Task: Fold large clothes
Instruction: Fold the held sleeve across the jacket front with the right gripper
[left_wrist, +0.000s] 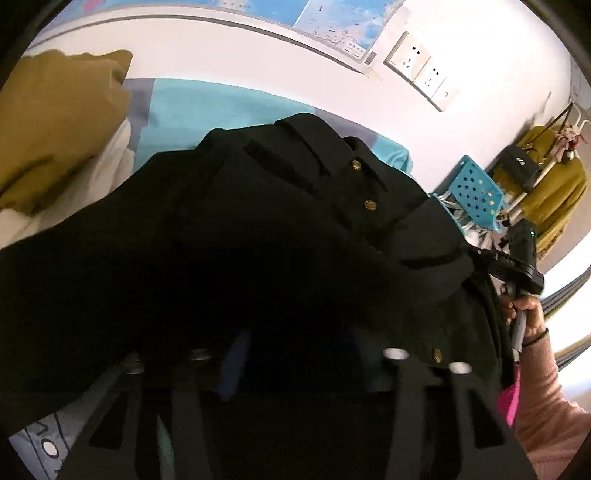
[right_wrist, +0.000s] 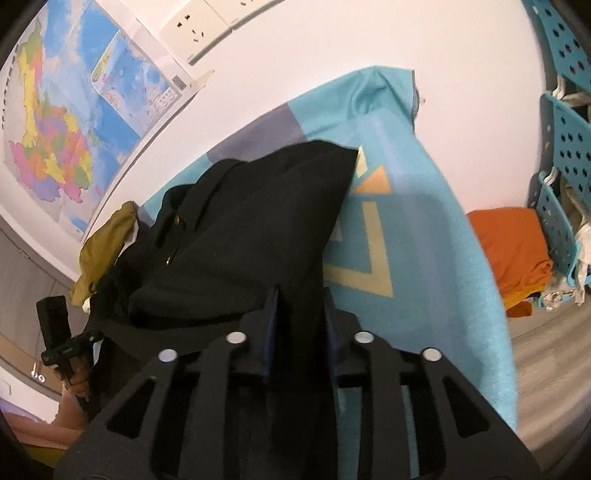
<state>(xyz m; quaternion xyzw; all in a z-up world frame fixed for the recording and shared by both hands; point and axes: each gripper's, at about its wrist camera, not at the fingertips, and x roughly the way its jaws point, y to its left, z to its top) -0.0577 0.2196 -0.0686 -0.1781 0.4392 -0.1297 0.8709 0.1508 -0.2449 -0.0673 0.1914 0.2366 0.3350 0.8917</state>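
Note:
A black garment (left_wrist: 258, 221) with gold buttons lies bunched on a turquoise patterned blanket (left_wrist: 207, 107). In the left wrist view it fills the middle and drapes over my left gripper (left_wrist: 299, 343). That gripper's fingers stand wide apart, one blue pad (left_wrist: 232, 365) showing in the dark cloth. In the right wrist view the garment (right_wrist: 240, 229) runs down between the blue pads (right_wrist: 271, 325) of my right gripper (right_wrist: 301, 306). Those jaws are part open, with cloth in the gap. Each gripper appears in the other's view, held in a hand (left_wrist: 528, 310).
A mustard garment (left_wrist: 55, 122) lies on white cloth at the blanket's far end. A blue perforated cart (right_wrist: 569, 147) and an orange cloth (right_wrist: 509, 243) stand on the floor beside the blanket (right_wrist: 406, 221). A map (right_wrist: 55, 129) and sockets (left_wrist: 417, 62) are on the white wall.

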